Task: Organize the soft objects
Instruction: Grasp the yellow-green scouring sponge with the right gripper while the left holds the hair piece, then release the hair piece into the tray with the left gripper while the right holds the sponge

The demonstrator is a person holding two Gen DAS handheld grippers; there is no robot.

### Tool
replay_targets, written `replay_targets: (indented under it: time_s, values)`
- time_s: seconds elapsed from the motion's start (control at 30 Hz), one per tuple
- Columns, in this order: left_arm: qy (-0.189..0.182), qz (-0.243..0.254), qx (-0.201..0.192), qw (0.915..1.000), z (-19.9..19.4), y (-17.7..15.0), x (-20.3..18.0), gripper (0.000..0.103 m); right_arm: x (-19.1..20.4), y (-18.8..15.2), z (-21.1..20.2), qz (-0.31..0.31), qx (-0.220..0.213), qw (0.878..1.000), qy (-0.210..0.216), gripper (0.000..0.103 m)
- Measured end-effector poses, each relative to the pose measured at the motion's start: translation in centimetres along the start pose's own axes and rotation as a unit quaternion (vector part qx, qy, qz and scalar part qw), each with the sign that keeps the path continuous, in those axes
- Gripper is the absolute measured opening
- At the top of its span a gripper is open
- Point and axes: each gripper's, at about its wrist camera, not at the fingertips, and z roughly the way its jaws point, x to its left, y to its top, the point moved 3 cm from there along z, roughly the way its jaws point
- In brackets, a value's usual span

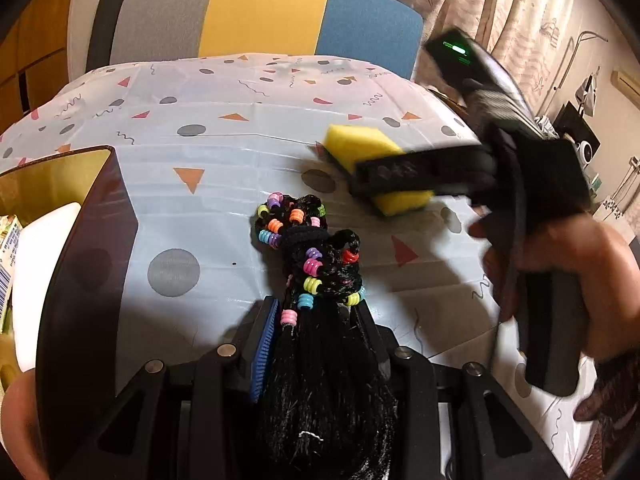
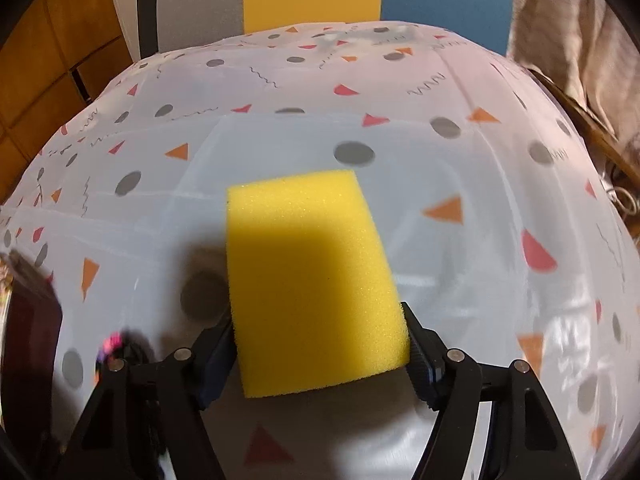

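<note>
Gripping a black hairpiece (image 1: 320, 320) strung with coloured beads, the left gripper (image 1: 316, 320) has its jaws drawn in on the dark strands, with a blue pad visible against the left side of the bundle. The beaded, knotted end of the hairpiece projects forward past the fingertips and lies on the patterned tablecloth (image 1: 224, 112), which is white with grey dots, orange and red triangles and black squiggles. To the left of the left gripper stands a dark box (image 1: 92, 248) with a gold-coloured inner wall; a white item sits inside it. The right gripper (image 2: 320, 344) straddles the near end of a yellow sponge (image 2: 308, 276), one finger on each long side and touching the foam; the frames do not establish whether the pads are pressing it. In the left wrist view, the sponge (image 1: 360, 144) rests on the tablecloth beyond and to the right of the beaded end, apart from it, with one black finger of the right gripper (image 1: 400, 176) crossing over it. A hand (image 1: 576, 280) wraps the handle of the right gripper. A chair back in grey, yellow and blue panels (image 1: 264, 16) stands behind the table.
</note>
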Motion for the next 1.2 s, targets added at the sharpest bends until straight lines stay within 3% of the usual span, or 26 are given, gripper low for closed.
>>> replay_targets:
  time_s: [0.3,0.47,0.53,0.6,0.67,0.83,0.9,0.93,1.0,1.2]
  values:
    - [-0.002,-0.001,0.000,1.0000,0.1,0.0,0.2,0.036,-2.5,-7.7,-5.8,0.111,0.036,0.993,0.024,0.073]
    - [0.002,-0.017,0.012,0.9998,-0.3,0.5,0.1,0.040,-2.4,-10.9,-8.2,0.133,0.007,0.991,0.028,0.073]
    - [0.010,-0.040,0.020,0.9989,-0.6,0.8,0.1,0.045,-2.4,-10.7,-8.5,0.144,0.006,0.988,0.050,0.073]
    - [0.019,-0.054,0.017,0.9982,-0.8,1.2,-0.2,0.065,-2.7,-10.3,-8.8,0.138,-0.004,0.989,0.044,0.073]
    - [0.029,-0.047,0.015,0.9984,-0.5,1.8,-0.8,0.071,-3.2,-10.2,-9.0,0.143,-0.008,0.989,0.043,0.073]
    - [0.069,-0.024,0.048,0.9962,2.1,2.8,-1.6,0.071,-4.5,-10.1,-8.3,0.181,0.007,0.981,0.069,0.073]
    - [0.087,-0.008,0.039,0.9954,2.3,2.9,-1.8,0.067,-4.7,-10.1,-8.2,0.183,0.008,0.981,0.069,0.073]
    - [0.092,-0.002,0.039,0.9951,2.2,2.8,-1.8,0.062,-4.7,-10.0,-8.2,0.182,0.007,0.981,0.070,0.073]
    - [0.106,0.008,0.038,0.9936,2.0,2.5,-1.7,0.038,-4.6,-9.9,-8.3,0.182,0.004,0.981,0.074,0.073]
    - [0.078,-0.014,0.038,0.9961,-0.3,1.3,-1.3,0.037,-4.3,-9.7,-8.5,0.174,-0.004,0.982,0.070,0.073]
